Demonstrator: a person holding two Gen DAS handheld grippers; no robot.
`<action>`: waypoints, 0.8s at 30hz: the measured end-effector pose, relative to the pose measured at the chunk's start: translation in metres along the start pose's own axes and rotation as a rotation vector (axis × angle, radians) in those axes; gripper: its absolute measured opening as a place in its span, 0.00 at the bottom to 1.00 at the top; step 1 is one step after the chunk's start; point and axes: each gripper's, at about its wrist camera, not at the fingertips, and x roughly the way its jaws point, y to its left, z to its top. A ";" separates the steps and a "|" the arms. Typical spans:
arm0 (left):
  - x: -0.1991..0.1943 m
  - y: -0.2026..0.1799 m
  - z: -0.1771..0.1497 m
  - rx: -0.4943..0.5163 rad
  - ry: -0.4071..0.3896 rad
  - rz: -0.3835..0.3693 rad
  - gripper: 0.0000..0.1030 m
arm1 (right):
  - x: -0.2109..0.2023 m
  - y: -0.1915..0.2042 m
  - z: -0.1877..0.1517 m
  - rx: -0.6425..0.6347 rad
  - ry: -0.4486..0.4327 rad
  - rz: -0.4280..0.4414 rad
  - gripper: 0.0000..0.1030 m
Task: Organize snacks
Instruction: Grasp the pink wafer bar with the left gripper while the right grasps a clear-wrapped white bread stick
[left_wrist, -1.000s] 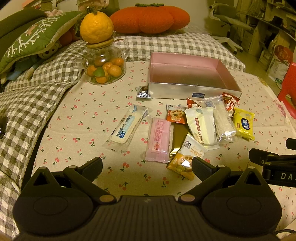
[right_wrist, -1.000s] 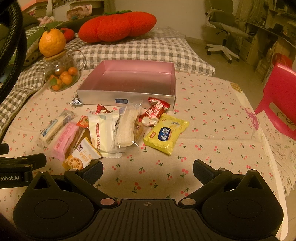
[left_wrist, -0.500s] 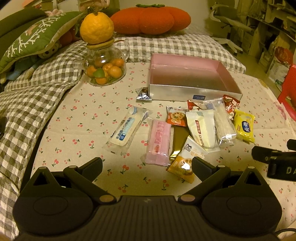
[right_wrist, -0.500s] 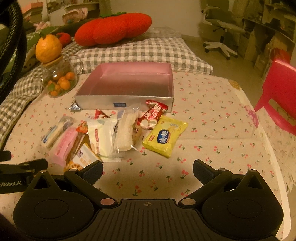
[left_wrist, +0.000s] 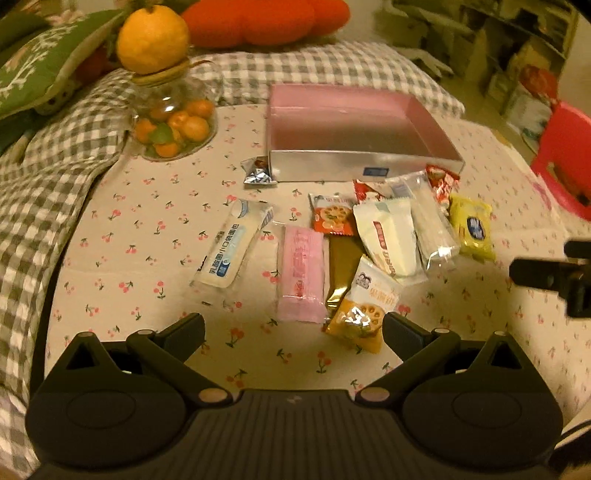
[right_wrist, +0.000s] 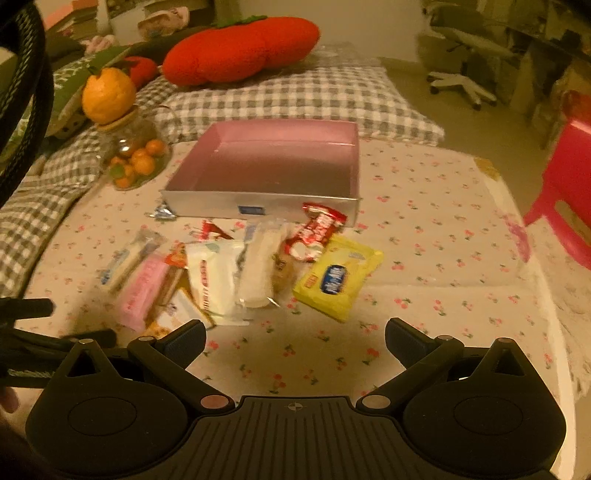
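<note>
Jaws spread wide and holding nothing on both tools: the left gripper (left_wrist: 293, 326) hangs low over the near edge of the snack spread, the right gripper (right_wrist: 295, 338) over bare cloth at lower centre of its frame.

Just beyond the left tool's fingertips lies an orange-and-white lotus-root packet (left_wrist: 364, 308), and beside it a pink wrapped bar (left_wrist: 301, 271). Left of that sits a white-and-blue bar (left_wrist: 231, 247). In the right view, a yellow packet (right_wrist: 338, 280) lies nearest, with a red wrapper (right_wrist: 314, 232) behind it touching the box front. The open pink box (left_wrist: 364, 168) stands empty at upper centre, and a small foil candy (left_wrist: 258, 173) rests at its left corner.

These packets look light, crinkly and slick — likely to slide on cloth. I would pinch each across its narrow width, at mid-length, and gently, since the contents may crumble. Several overlap in the middle, so the outer ones seem easiest.

The worktop (left_wrist: 147, 229) wears a soft cherry-print cloth. A glass jar of small oranges (left_wrist: 173, 125) stands at upper left, and checked bedding (right_wrist: 295, 92) and a red cushion (right_wrist: 240, 48) lie behind — with a pink chair (right_wrist: 569, 177) at right.
</note>
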 end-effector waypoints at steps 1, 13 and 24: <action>0.000 0.001 0.001 0.004 -0.006 0.003 0.99 | 0.002 -0.002 0.004 0.010 0.016 0.027 1.00; 0.027 0.030 0.021 -0.045 0.032 -0.089 0.87 | 0.046 -0.027 0.031 0.173 0.082 0.238 0.99; 0.058 0.024 0.034 -0.043 0.075 -0.197 0.57 | 0.094 -0.026 0.047 0.272 0.158 0.281 0.63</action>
